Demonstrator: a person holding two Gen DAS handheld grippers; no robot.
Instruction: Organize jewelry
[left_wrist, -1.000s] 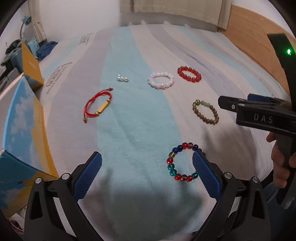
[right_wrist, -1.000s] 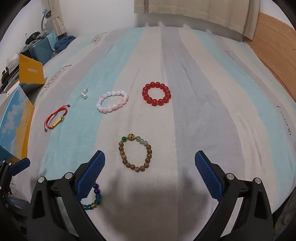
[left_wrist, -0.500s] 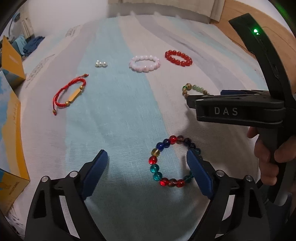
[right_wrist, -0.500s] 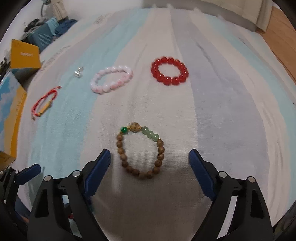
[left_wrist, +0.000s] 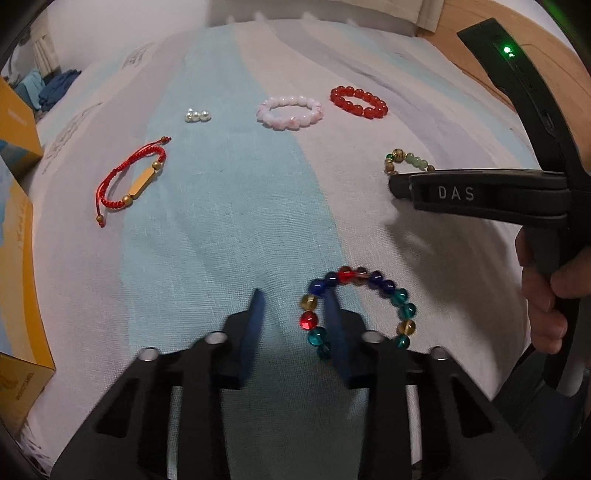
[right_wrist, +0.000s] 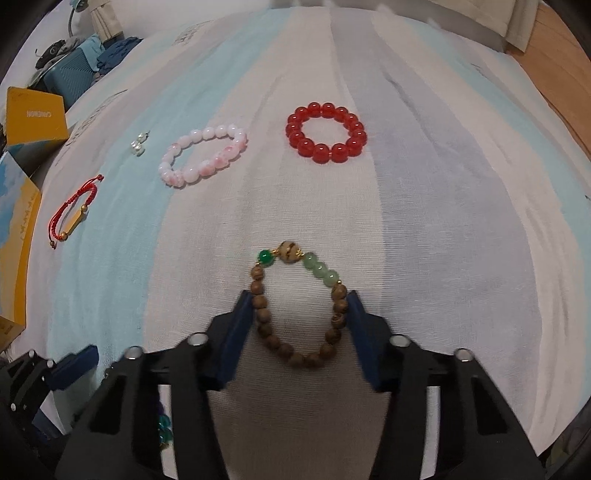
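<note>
Brightness: dim indoor light, soft and even over the bed (left_wrist: 229, 206); bluish cast.
Light source: overhead, not in frame; green LED (left_wrist: 507, 49) glows on the right hand-held gripper (right_wrist: 301, 312), slight bloom.
Shadows: soft dark patch on the bed under the left hand-held gripper (left_wrist: 293, 321); similar patch below the right one; faint shadow under its body in left view.
Glare: small highlights on the multicolour bead bracelet (left_wrist: 404, 312) and red bead bracelet (right_wrist: 326, 132).
Blur: far end of the bed smeared in both views.
Distortion: strong fisheye, bed stripes bow outward, black vignette corners.
Focus: weave sharp mid-bed.
</note>
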